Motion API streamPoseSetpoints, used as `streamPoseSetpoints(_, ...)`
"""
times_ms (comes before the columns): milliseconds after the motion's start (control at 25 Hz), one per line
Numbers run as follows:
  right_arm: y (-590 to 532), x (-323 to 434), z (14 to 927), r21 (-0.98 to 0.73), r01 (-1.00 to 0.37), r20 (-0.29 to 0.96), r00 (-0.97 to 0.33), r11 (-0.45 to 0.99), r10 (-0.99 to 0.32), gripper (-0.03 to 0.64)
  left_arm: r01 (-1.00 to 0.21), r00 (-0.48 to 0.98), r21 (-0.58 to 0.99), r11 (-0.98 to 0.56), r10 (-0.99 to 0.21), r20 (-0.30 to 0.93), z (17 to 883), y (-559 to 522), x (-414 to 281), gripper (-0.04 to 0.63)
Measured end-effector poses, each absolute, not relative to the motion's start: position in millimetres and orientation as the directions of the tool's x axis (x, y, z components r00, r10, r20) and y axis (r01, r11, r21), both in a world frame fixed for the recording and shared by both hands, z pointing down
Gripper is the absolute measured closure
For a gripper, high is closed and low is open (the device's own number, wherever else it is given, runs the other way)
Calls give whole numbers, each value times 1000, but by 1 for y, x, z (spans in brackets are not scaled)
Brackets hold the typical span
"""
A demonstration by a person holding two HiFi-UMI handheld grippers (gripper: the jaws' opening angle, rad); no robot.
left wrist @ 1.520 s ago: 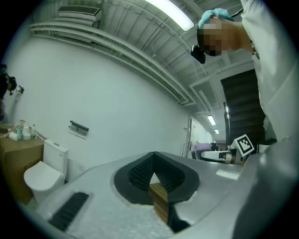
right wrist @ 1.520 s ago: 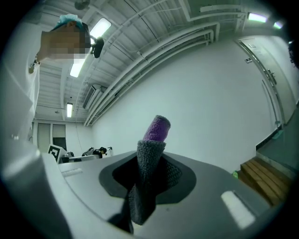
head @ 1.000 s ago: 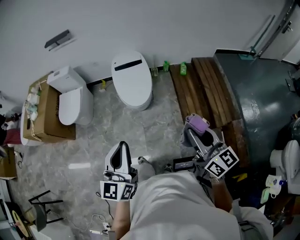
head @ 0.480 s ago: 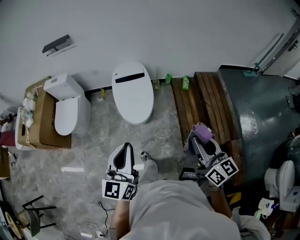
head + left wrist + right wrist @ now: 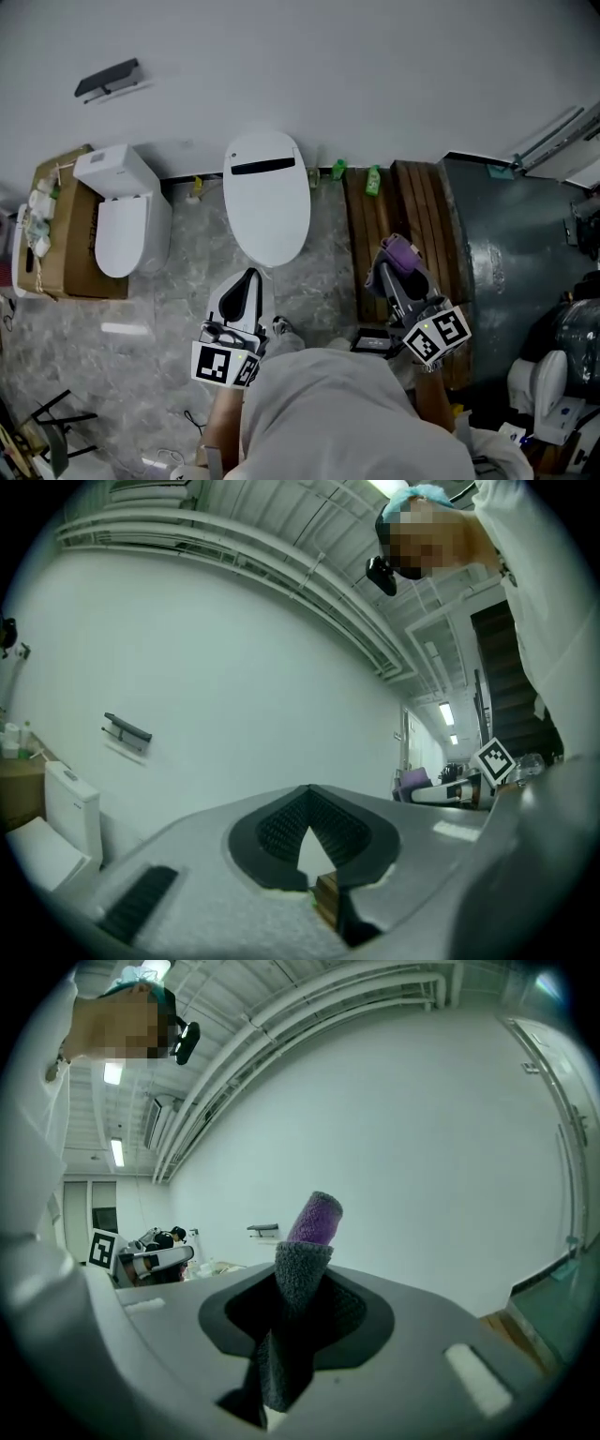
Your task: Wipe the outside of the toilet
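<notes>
The right gripper (image 5: 395, 266) is clamping a purple cloth (image 5: 402, 249) in its fingers; the left gripper (image 5: 248, 277), fingers together, is hovering by the toilet (image 5: 267, 202).

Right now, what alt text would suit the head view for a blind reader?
Seen from above, a person holds two claws before a white toilet with closed lid; the right claw grips a purple-and-grey cloth, the left claw nothing.

Left gripper view: the left gripper (image 5: 309, 797) body blocks the toilet (image 5: 267, 202) ahead of its jaws. The second toilet (image 5: 67, 806), left of the jaws, is clipped at the lens edge. The cloth (image 5: 302, 1283) lower end disappears between the right gripper (image 5: 401, 265) jaws. Head view: the person's torso (image 5: 328, 412) covers both hands. The green bottles (image 5: 373, 180) beyond the right jaws are too small to identify.
</notes>
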State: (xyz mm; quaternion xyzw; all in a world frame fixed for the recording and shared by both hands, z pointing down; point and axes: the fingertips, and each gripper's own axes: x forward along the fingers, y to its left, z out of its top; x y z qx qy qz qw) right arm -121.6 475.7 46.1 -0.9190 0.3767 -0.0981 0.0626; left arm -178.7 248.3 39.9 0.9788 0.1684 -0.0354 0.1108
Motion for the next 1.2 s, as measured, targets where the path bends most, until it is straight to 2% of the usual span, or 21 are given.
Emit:
streamPoseSetpoints(360, 450, -28, 53, -153, -704, 218, 661, -694, -718, 522, 258, 966, 236, -937, 245, -83, 41, 213, -121, 591)
streamPoseSetpoints(600, 425, 79, 75, -143, -738, 293, 604, -659, -741, 522, 146, 988, 222, -964, 133, -74, 42, 192, -58, 591)
streamPoseSetpoints(840, 401, 212, 100, -127, -818, 375, 484, -561, -791, 522, 18, 997, 237, -971, -1, -78, 37, 181, 28, 591)
streamPoseSetpoints(1200, 348, 371, 192, -84, -930, 563, 253, -359, -787, 522, -177, 984, 249, -952, -175, 30, 78, 176, 126, 591)
